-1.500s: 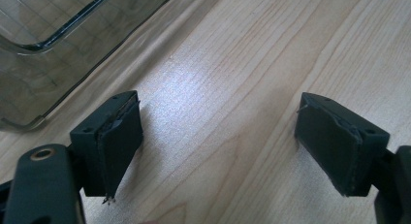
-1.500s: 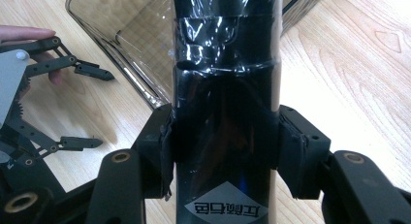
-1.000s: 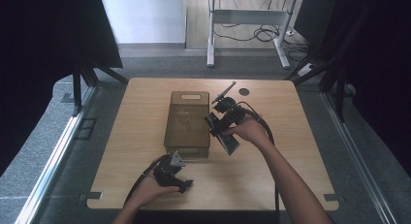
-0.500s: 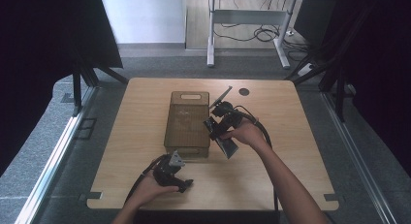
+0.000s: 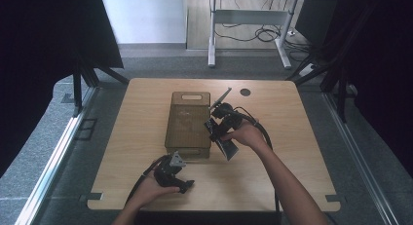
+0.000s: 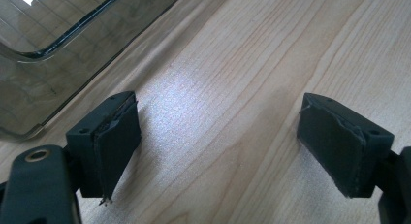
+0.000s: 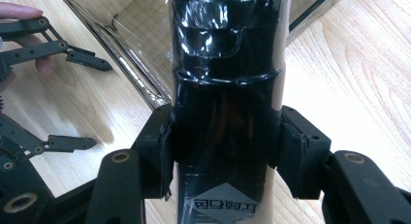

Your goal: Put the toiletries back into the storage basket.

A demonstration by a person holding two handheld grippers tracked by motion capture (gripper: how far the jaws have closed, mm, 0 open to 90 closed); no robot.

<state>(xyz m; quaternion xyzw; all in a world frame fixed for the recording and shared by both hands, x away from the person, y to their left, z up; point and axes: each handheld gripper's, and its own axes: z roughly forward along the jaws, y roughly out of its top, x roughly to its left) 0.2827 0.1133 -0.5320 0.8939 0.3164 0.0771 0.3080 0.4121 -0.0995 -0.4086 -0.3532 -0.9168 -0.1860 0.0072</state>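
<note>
Left hand [image 5: 155, 183] near table's near edge, left of centre, gripping left gripper [image 5: 184, 185]; jaws stand wide apart with nothing between, pads [image 6: 118, 141] close over the wood. Right forearm [image 5: 287, 186] reaches from near right toward centre; right hand [image 5: 246, 135] holds right gripper [image 5: 226, 149], jaws clamped on a black pack [image 7: 225, 112], pointing back toward the near side

- One smoky see-through bin [image 5: 188, 122] stands at the middle of the table [image 5: 292, 118].
- One wrapped black package [image 7: 225, 88] sits just right of the bin.
- Two grippers: one [image 5: 220, 129] beside the bin, one [image 5: 181, 182] near its front end.
</note>
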